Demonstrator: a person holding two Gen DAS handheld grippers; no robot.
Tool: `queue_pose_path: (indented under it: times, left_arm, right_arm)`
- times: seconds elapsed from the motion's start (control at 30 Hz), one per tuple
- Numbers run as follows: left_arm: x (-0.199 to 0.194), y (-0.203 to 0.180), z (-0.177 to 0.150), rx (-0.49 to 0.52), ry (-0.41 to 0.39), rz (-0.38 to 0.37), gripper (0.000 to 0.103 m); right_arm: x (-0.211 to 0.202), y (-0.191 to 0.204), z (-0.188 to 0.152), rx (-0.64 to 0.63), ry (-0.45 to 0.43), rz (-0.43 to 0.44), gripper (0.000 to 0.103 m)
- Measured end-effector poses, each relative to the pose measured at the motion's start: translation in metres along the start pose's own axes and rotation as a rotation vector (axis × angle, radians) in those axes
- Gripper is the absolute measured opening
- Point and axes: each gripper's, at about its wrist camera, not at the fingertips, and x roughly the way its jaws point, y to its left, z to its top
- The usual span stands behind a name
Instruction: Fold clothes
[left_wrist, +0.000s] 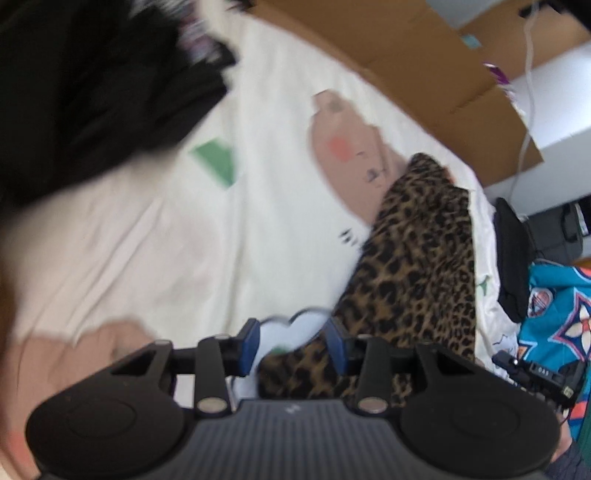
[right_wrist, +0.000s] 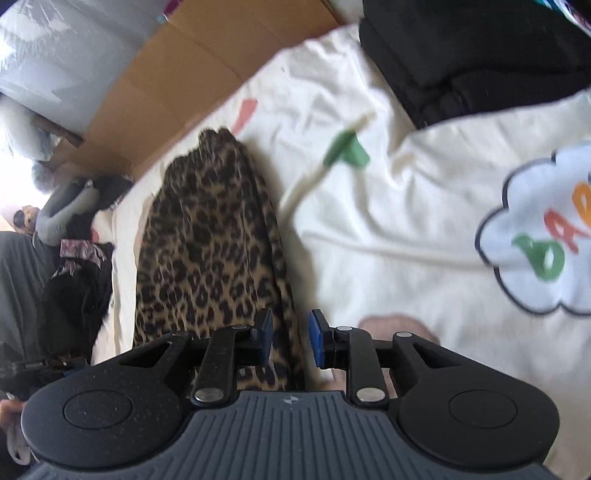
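Observation:
A leopard-print garment (left_wrist: 417, 266) lies folded into a long strip on a white printed bedsheet (left_wrist: 221, 221). In the left wrist view my left gripper (left_wrist: 295, 341) is open, its blue pads (left_wrist: 249, 341) apart, over the near end of the strip, whose corner lies between and under them. In the right wrist view the same leopard garment (right_wrist: 207, 251) runs away from me. My right gripper (right_wrist: 291, 338) is open over its right edge, with a narrower gap between its blue pads (right_wrist: 317, 341). Neither gripper holds the cloth.
Black clothes (left_wrist: 92, 92) are heaped at the far left of the bed (right_wrist: 369, 229), and a black pile (right_wrist: 476, 51) also shows top right. A cardboard panel (left_wrist: 413, 70) lines the bed's far side. A teal patterned garment (left_wrist: 554, 306) and dark items lie to the right.

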Motion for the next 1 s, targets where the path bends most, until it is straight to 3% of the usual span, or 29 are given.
queue_pose_path:
  times: [0.17,0.33,0.6,0.8,1.0]
  left_arm:
    - [0.010,-0.040,0.023,0.105,-0.025,-0.028,0.033]
    - [0.029,-0.087,0.047,0.206,-0.045,-0.078,0.032]
    - [0.079,-0.164,0.076,0.406,-0.023,-0.081,0.030]
    - [0.116,-0.201,0.088,0.495,-0.040,-0.083,0.030]
    - [0.140,-0.212,0.104,0.551,-0.089,-0.076,0.030]
  right_arm:
    - [0.002,0.009,0.007,-0.058,-0.042,0.015,0.023]
    - [0.017,0.024,0.014,-0.157,-0.029,-0.012,0.023]
    - [0.043,0.040,0.030,-0.236,-0.048,-0.044,0.023]
    - [0.058,0.050,0.050,-0.277,-0.079,-0.035,0.023]
    - [0.080,0.056,0.075,-0.318,-0.092,-0.057,0.023]
